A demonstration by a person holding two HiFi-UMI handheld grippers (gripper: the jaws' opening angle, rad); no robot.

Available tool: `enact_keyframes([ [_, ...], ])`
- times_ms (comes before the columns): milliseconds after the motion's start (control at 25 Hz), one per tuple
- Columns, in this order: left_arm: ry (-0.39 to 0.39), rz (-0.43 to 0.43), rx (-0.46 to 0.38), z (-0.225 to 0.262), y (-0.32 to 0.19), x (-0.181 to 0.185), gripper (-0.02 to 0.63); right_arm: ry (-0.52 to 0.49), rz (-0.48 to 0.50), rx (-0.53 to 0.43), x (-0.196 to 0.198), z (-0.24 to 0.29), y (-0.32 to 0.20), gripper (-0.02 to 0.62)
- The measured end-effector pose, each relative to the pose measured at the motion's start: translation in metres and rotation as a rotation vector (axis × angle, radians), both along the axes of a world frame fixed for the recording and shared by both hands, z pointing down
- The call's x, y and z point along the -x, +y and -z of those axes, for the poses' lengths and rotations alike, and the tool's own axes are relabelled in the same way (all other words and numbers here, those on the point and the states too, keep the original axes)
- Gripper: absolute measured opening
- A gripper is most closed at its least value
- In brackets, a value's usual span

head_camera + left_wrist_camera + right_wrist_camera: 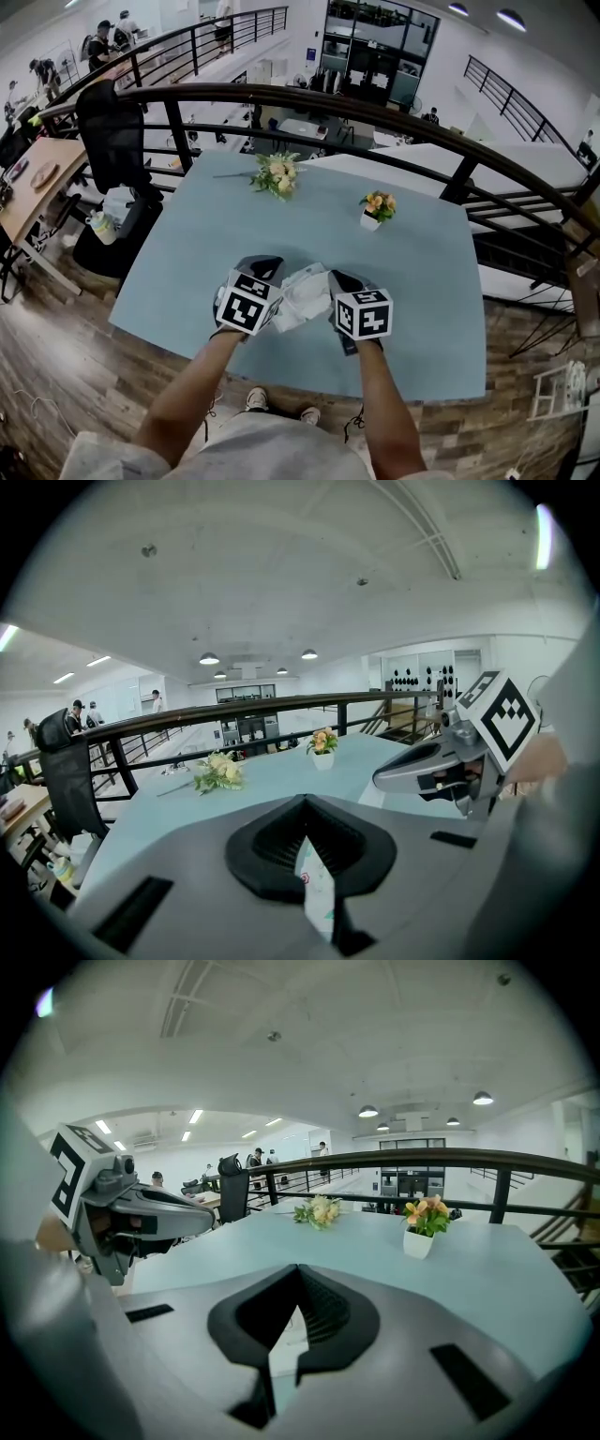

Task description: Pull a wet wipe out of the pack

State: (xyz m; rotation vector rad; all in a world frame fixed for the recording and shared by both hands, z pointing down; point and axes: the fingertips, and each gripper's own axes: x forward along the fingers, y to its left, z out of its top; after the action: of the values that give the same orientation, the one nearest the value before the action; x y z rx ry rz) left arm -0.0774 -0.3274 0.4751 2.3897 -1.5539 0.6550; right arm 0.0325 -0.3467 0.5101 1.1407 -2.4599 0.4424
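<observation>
1. Left gripper view, lower centre: only a narrow strip of the printed pack (315,892) shows in the closed jaws; the rest is hidden under the gripper body.
2. Right gripper view, lower centre: only a sliver of the wet wipe (285,1352) shows in the closed jaws.
3. Head view, centre: marker cubes (248,302) cover the jaws of the left gripper (263,272) and right gripper (339,283); pack and wet wipe merge into one white mass.
4. Head view, upper left: people (101,42), too small to describe.
</observation>
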Motion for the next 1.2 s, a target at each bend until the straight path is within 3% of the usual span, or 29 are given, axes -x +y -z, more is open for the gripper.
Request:
enact_keyframes([
  [480, -0.003, -0.021, -0.01, 0.005, -0.01, -0.016, -0.006, -0.022, -0.024, -0.042, -0.013, 0.018, -0.007, 0.003],
  [1200, 0.012, -0.058, -0.054, 0.025, -0.022, -0.038, -0.006, -0.063, -0.145, -0.168, -0.057, 0.073, -0.023, 0.003],
])
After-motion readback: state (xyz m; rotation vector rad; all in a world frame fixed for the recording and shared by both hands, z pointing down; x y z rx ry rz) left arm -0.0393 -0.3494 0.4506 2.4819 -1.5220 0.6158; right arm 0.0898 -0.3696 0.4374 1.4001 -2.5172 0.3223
